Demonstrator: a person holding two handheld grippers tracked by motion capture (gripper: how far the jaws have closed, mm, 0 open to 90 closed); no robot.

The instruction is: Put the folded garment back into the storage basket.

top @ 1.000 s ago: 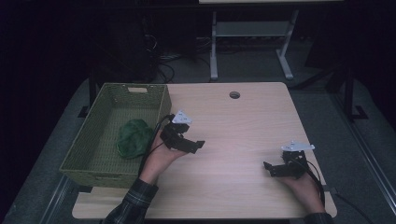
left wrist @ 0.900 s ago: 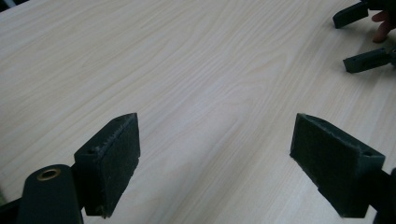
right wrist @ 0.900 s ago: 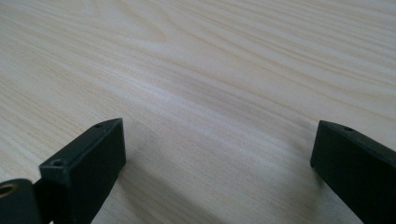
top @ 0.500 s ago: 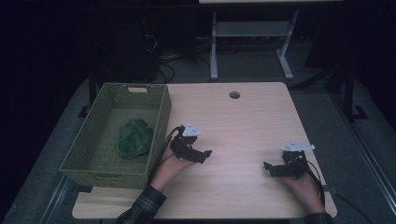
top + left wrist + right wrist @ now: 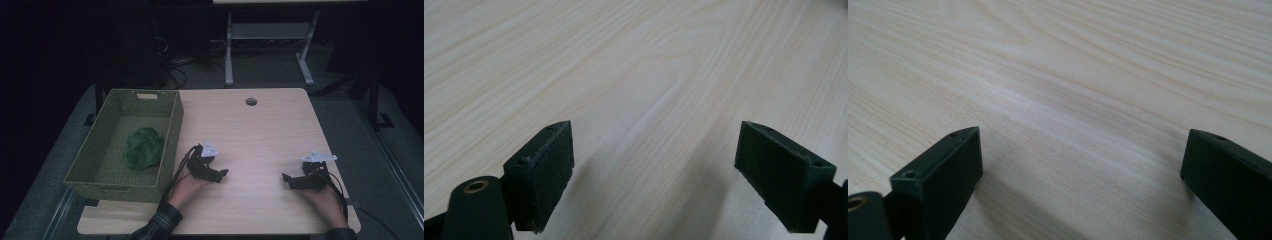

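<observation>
The room around the counter [image 5: 260,130] is very dark, so the stands and cables behind its far edge are hard to make out, and the person's forearms are cut off by the bottom of the high view. The green cloth [image 5: 144,148] lies crumpled on the floor of the woven green basket [image 5: 172,131], which stands along the left edge of the counter; the folds of the cloth cannot be read in this light. The left gripper [image 5: 217,172] is over the bare wood just beside the right wall of the basket, near the front edge of the counter, with the cloth to its left on the other side of that wall, not touching it. In the left gripper view the left gripper [image 5: 654,165] has its jaws wide apart and nothing between them, only wood grain. The right gripper [image 5: 289,180] rests near the front right corner, well apart from the basket, and in the right gripper view the right gripper [image 5: 1080,175] is also spread wide and holds nothing.
</observation>
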